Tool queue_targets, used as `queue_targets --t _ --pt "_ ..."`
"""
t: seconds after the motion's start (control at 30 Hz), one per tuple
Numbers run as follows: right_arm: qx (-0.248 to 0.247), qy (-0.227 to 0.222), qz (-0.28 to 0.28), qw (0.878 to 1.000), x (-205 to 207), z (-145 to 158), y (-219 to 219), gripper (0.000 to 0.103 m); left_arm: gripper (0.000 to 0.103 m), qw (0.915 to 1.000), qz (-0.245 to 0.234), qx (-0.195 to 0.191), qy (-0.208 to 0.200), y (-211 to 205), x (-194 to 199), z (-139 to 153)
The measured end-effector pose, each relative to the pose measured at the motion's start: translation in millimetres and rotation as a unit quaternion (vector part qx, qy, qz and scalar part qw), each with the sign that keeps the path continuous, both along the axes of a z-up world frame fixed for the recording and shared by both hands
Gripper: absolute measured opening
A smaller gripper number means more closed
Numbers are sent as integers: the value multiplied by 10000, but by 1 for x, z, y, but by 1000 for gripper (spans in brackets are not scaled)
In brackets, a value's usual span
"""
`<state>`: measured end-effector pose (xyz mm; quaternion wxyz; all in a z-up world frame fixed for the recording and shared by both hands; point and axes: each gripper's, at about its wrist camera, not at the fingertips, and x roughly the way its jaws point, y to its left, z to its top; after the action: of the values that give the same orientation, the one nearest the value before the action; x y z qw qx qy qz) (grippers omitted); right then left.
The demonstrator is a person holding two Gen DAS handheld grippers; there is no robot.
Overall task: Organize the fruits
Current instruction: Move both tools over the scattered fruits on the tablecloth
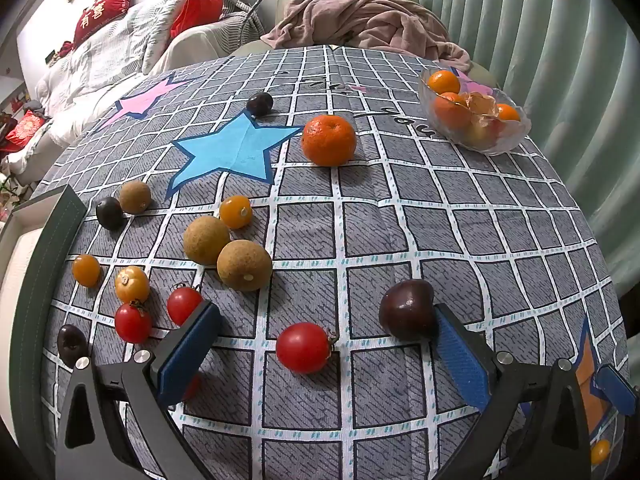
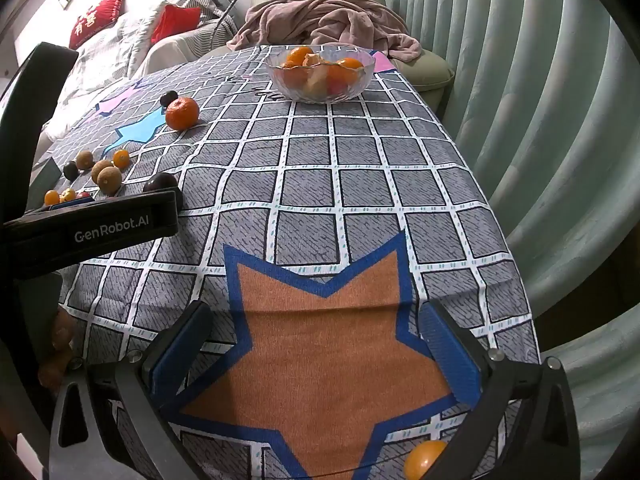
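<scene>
My left gripper (image 1: 320, 336) is open, low over the table, with a red cherry tomato (image 1: 304, 347) between its fingers and a dark plum (image 1: 407, 309) touching the right finger (image 1: 460, 356). Brown round fruits (image 1: 224, 252), yellow tomatoes (image 1: 236, 211), more red tomatoes (image 1: 133, 322) and dark plums (image 1: 109, 212) lie to the left. A tangerine (image 1: 329, 139) sits further back. A glass bowl (image 1: 504, 138) holding oranges stands at the far right. My right gripper (image 2: 316, 352) is open and empty over an orange star; the bowl (image 2: 360, 80) stands far ahead.
The left gripper's body (image 2: 92, 224) shows at the left of the right wrist view. A small yellow fruit (image 2: 424, 458) lies near the table's front edge. A green armchair with a pink blanket (image 1: 360, 20) stands behind the table, curtains (image 2: 540, 100) on the right.
</scene>
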<state>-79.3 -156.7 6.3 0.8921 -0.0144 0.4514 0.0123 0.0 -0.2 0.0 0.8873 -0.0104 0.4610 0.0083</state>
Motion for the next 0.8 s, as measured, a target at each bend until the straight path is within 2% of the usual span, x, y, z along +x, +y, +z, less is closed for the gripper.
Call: queue_targets --t 0.23,0.33,0.53,0.7,0.8 --pt "1 -2 0 10000 0 0 0 103 103 9995 -170 44 272 3 -13 2" --pt "0 -1 0 10000 0 0 0 103 103 9989 -238 -74 386 13 -32 6" --pt "-3 9 8 10000 0 0 0 103 103 9992 -255 -66 301 29 -58 21" --pt "-18 359 -35 9993 3 6 -2 103 103 9995 -251 -31 187 49 -81 36" --pt "259 272 57 9993 1 21 2 103 103 9995 -252 80 143 61 -98 41"
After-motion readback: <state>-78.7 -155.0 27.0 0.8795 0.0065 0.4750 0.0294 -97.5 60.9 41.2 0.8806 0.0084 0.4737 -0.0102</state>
